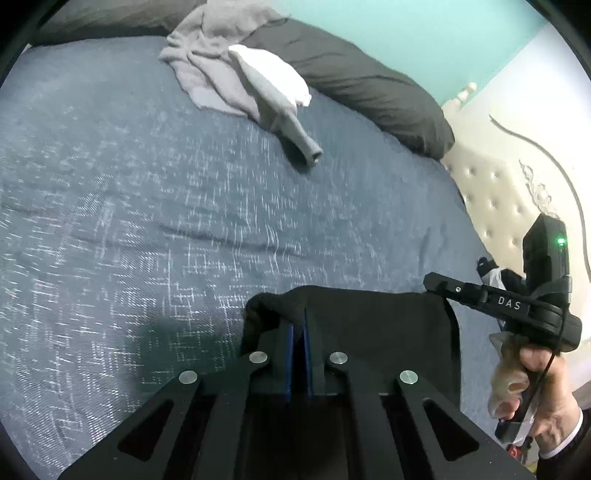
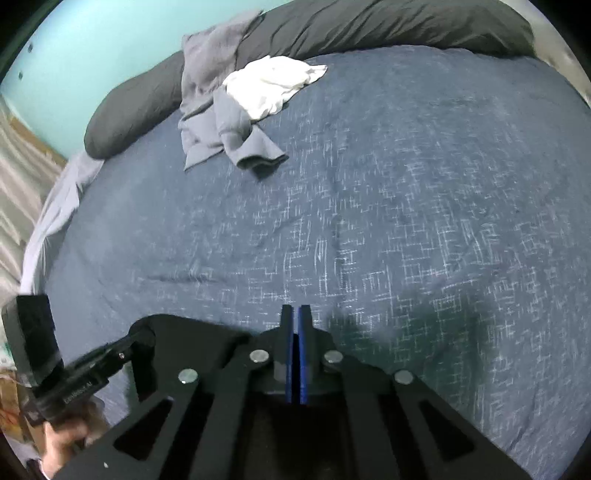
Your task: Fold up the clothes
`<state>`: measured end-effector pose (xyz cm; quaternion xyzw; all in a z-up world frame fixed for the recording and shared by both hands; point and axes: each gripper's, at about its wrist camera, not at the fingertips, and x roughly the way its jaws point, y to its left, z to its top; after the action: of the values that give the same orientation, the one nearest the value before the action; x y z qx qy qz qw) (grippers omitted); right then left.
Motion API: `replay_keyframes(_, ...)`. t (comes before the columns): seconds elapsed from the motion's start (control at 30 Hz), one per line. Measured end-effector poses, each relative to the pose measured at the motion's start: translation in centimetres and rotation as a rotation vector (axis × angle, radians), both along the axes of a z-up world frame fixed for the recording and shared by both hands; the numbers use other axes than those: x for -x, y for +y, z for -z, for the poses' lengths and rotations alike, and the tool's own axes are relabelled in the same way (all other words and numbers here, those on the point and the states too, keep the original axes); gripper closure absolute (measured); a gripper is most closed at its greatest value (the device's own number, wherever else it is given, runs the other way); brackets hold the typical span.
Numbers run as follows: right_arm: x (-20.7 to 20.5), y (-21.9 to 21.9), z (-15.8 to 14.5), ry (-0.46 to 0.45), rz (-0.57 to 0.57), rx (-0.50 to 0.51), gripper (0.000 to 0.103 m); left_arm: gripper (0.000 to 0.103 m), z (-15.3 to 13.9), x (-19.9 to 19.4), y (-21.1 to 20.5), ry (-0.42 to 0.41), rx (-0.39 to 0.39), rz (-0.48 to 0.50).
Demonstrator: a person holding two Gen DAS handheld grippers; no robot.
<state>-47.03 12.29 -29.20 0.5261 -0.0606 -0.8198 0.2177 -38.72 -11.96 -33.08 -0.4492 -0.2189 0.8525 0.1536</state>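
A black garment [image 1: 369,332] hangs stretched between my two grippers above the blue bedspread [image 1: 147,203]. My left gripper [image 1: 299,325] is shut on one top corner, and the cloth drapes over its fingers. Seen from the left wrist, my right gripper [image 1: 434,280] meets the other top corner, with a hand [image 1: 535,387] on its handle. In the right wrist view my right gripper [image 2: 295,314] is shut, and the black garment [image 2: 192,332] runs left from its fingers to my left gripper [image 2: 129,343]. The garment's lower part is hidden.
A crumpled grey garment [image 1: 210,62] [image 2: 207,110] and a white one [image 1: 273,74] [image 2: 273,85] lie at the far side of the bed. A dark long pillow [image 1: 369,81] [image 2: 369,26] lies behind them. A white tufted headboard [image 1: 491,206] borders the bed.
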Motion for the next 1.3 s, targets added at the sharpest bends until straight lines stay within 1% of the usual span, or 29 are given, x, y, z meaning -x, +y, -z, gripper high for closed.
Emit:
replay_keyframes(0.13,0.1,2.1,0.5,-0.044,0.094,0.067,0.103,0.099,-0.2,-0.3,-0.4,0.003,0.005,-0.014)
replay_keyframes(0.2,0.1,2.6,1.1,-0.052,0.124,0.049,0.103,0.099,-0.2,-0.3,-0.6,0.000,0.013,-0.024)
replay_keyframes(0.3,0.1,4.5,1.2,-0.053,0.179,0.074,0.103,0.099,0.2,-0.3,-0.8,-0.005,0.008,-0.024)
replay_keyframes(0.37,0.3,4.8,1.3,-0.057,0.153,0.095,0.103,0.099,0.1,-0.4,-0.7,0.001,0.008,-0.020)
replay_keyframes(0.4,0.4,4.5,1.3,-0.073,0.114,0.138,0.103,0.099,0.0,-0.5,-0.6,0.003,0.008,-0.017)
replay_keyframes(0.43,0.4,4.1,1.1,-0.073,0.090,0.149,0.103,0.099,-0.1,-0.5,-0.6,0.006,0.008,-0.015)
replay_keyframes(0.5,0.5,2.9,0.5,-0.055,0.053,0.127,0.100,0.099,-0.2,-0.6,-0.5,0.012,0.008,-0.011)
replay_keyframes(0.53,0.5,2.3,0.3,-0.053,0.035,0.119,0.087,0.099,-0.2,-0.6,-0.4,0.014,0.008,-0.008)
replay_keyframes(0.57,0.6,1.7,0.3,-0.060,0.020,0.117,0.066,0.099,-0.3,-0.7,-0.3,0.017,0.008,-0.006)
replay_keyframes(0.6,0.7,1.0,0.3,-0.066,0.004,0.113,0.063,0.099,-0.4,-0.7,-0.3,0.020,0.008,-0.004)
replay_keyframes(0.7,1.0,-0.6,1.1,-0.093,-0.039,0.061,0.063,0.099,-0.5,-0.9,-0.1,0.028,0.008,0.003)
replay_keyframes(0.77,1.0,-1.2,2.0,-0.122,-0.048,0.022,0.077,0.099,-0.7,-1.0,0.0,0.034,0.008,0.008)
replay_keyframes(0.8,1.1,-1.4,2.5,-0.138,-0.049,0.009,0.079,0.099,-0.7,-1.0,0.1,0.037,0.009,0.010)
replay_keyframes(0.83,1.0,-1.4,2.9,-0.148,-0.047,0.000,0.087,0.099,-0.7,-1.1,0.1,0.038,0.010,0.011)
replay_keyframes(0.87,1.0,-1.4,3.2,-0.156,-0.044,-0.005,0.097,0.099,-0.7,-1.2,0.0,0.038,0.011,0.010)
replay_keyframes(0.93,0.7,-1.0,3.2,-0.151,-0.038,0.008,0.099,0.099,-0.6,-1.3,-0.3,0.038,0.014,0.000)
replay_keyframes(1.0,0.4,-0.6,2.5,-0.114,-0.023,0.028,0.101,0.099,-0.2,-1.2,-0.6,0.029,0.015,-0.015)
replay_keyframes(1.07,0.5,0.5,1.9,-0.091,0.036,0.066,0.101,0.099,0.1,-1.1,-0.8,0.018,0.011,-0.023)
replay_keyframes(1.3,-0.4,3.1,1.8,-0.085,0.180,0.150,0.101,0.099,0.3,-1.1,-0.8,0.013,0.019,-0.026)
